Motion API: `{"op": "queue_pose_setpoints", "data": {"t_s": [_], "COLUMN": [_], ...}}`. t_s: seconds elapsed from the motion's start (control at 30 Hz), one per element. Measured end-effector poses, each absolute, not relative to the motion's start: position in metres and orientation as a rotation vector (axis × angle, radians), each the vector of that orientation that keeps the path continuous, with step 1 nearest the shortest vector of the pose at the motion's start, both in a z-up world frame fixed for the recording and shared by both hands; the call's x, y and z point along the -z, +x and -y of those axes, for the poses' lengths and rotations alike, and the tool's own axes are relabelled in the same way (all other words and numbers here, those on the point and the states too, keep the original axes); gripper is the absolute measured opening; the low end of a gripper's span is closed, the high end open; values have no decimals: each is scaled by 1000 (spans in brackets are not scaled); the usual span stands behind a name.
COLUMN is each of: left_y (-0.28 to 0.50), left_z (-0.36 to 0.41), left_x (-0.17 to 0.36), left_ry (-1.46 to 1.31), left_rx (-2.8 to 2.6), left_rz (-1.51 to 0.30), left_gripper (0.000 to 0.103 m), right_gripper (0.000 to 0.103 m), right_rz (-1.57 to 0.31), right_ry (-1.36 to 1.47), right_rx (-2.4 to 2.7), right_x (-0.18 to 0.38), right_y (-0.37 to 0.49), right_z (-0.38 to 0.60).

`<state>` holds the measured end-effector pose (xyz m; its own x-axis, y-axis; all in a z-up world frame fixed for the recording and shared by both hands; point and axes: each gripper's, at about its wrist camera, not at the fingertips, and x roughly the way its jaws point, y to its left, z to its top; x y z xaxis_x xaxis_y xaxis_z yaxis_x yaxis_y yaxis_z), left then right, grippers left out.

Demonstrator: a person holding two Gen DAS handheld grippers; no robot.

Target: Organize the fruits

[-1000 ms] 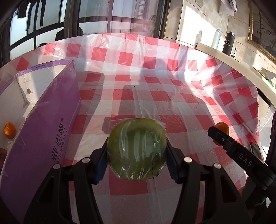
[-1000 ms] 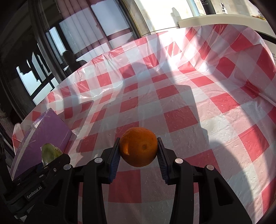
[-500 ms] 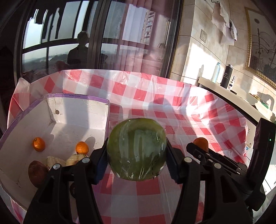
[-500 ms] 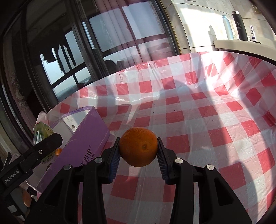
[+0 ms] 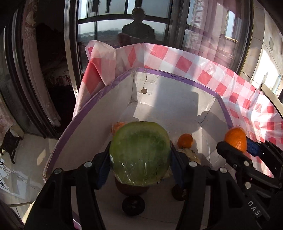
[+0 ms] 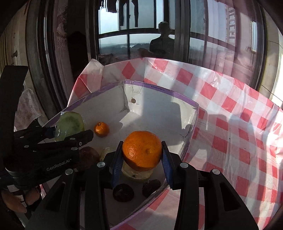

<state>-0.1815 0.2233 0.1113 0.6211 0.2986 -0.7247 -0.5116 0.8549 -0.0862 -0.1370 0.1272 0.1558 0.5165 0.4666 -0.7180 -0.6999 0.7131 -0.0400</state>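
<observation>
I'm looking into a home, likely a high-rise flat's dining corner: a red-and-white checked plastic tablecloth (image 6: 230, 109) covers the table, tall dark-framed windows (image 6: 134, 30) at the far side show other tower blocks, laundry (image 6: 123, 10) hangs beyond the glass, and patterned curtains (image 5: 51, 58) hang far left.

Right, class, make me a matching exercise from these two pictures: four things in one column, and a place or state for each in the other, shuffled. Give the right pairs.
Things:
1. wrapped green melon
2. large orange
3. small orange
4. tablecloth

Places or states:
A. lying loose on the floor of the box
B. red and white checks
C. held in the left gripper
D. held in the right gripper

Pairs: 1-C, 2-D, 3-A, 4-B
</observation>
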Motion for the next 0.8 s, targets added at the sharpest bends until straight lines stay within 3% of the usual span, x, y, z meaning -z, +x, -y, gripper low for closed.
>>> {"op": "queue_pose_setpoints", "data": {"t_s": [0.13,0.2,0.27,0.3,0.8], "left_y": [-185,-187,-189,-190,-194], "left_z": [-241,-241,-237,-235,-231], "left_x": [-107,-111,-116,-118,-126], "left_ry": [-316,-301,-276,-261,-312], "left_rx": [-471,-472,-470,-473,-426], "left_rz": [-797,-787,-765,-757,-768], "left_gripper": [62,75,96,101,101], "right_gripper": [41,45,81,85,88], "right_rz": [-831,-863,-888,-882,-1011], "right_ry": [-457,-486,-490,-493,-547], "right_rx": [-699,-687,-687,-690,-662], "right_x": [-132,-125,-122,-123,-124], "right_y": [-127,-124,-121,-122,-137], "right_z": [-154,-159,-161,-161,-164]}}
